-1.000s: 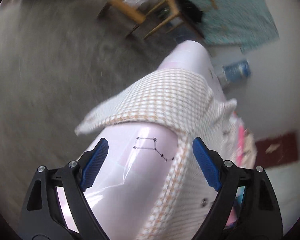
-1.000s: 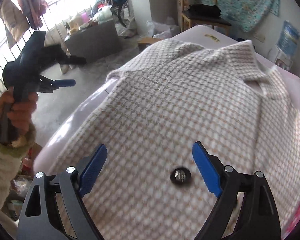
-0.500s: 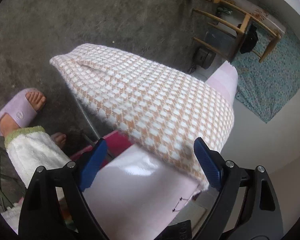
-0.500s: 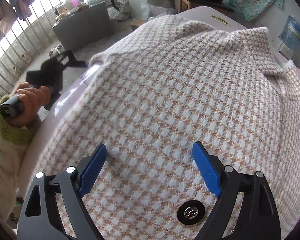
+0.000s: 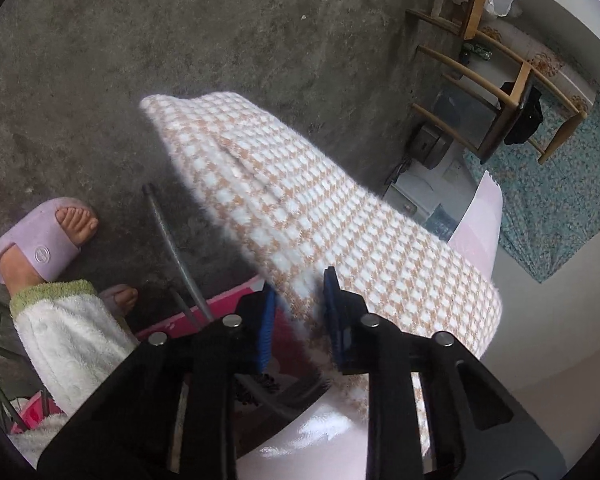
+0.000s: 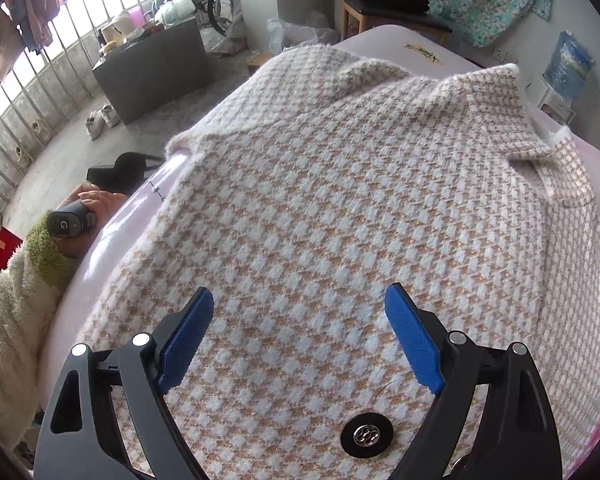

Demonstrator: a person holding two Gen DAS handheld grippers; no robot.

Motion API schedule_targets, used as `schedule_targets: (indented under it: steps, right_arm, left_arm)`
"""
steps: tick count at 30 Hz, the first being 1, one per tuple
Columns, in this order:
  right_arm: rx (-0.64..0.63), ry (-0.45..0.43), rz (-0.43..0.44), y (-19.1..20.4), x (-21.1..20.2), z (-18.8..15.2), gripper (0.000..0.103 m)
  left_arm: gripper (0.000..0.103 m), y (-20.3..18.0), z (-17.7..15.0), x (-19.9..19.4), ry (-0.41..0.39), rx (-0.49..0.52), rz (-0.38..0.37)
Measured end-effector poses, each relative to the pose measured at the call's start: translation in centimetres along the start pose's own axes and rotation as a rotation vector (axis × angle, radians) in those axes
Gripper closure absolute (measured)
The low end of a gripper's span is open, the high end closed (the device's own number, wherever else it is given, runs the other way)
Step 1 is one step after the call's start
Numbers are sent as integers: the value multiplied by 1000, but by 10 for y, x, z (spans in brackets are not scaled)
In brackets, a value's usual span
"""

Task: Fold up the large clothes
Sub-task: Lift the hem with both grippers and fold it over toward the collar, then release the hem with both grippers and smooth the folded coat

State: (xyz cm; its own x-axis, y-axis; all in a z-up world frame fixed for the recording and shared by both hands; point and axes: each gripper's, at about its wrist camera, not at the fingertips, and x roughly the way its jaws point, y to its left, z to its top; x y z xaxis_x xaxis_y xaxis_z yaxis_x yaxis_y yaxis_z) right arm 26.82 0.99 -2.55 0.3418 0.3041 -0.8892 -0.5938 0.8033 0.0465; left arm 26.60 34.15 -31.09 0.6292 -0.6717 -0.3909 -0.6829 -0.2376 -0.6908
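While draped off counter [image 5: 480,232], coat sleeve [image 5: 300,208] sits betw. closing left tongs [image 5: 298,312]; right tongs [image 6: 300,340] agape over coat [image 6: 360,200].

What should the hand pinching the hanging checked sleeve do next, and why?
Probably lift the sleeve up and across onto the coat's body. The left gripper is closing its jaws on the sleeve's edge, which hangs off the pink table toward the floor.
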Motion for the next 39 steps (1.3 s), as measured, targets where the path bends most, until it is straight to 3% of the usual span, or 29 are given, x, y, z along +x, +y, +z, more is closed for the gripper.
schedule_targets:
  steps: [4, 8, 11, 13, 17, 20, 22, 24, 26, 28, 31, 32, 34, 37, 39]
  right_arm:
    - [38, -18, -8, -13, -8, -8, 18]
    - [84, -52, -13, -29, -27, -19, 18]
    - [114, -97, -23, -40, -49, -30, 18]
    - [130, -128, -38, -48, -64, -39, 18]
    - [191, -177, -55, -68, -90, -65, 18]
    - [247, -199, -58, -83, -105, -86, 18]
    - [279, -204, -68, -94, -112, -101, 18]
    - [320, -197, -79, -106, -116, -118, 18]
    - [357, -179, -83, -114, -115, -133, 18]
    - [390, -146, -81, -121, -111, -147, 18]
    - [424, -104, -72, -130, -102, -160, 18]
    - [432, -94, -72, -132, -99, -163, 18]
    - [437, -86, -65, -134, -96, -165, 18]
    - [454, -89, -44, -139, -92, -167, 18]
    - [475, -85, -30, -144, -86, -166, 18]
  left_arm:
    - [95, -39, -9, -31, -165, 168, 98]
    - [95, -113, -55, -76, -449, 483, 281]
    - [96, -175, -126, -98, -674, 783, 403]
    - [96, -213, -195, -97, -815, 1050, 488]
    - [96, -247, -334, -68, -905, 1515, 535]
    - [95, -235, -417, -31, -836, 1792, 561]
    - [94, -211, -452, -3, -724, 1920, 586]
    - [90, -178, -470, 31, -531, 2000, 633]
    - [78, -148, -468, 62, -335, 1999, 686]
    - [53, -112, -455, 90, -216, 1970, 782]
    - [52, -74, -427, 107, -149, 1887, 887]
    - [50, -72, -421, 104, -147, 1860, 873]
    - [29, -76, -413, 91, -169, 1820, 816]
    - [22, -82, -400, 73, -191, 1763, 772]
    - [20, -81, -390, 76, -197, 1713, 798]
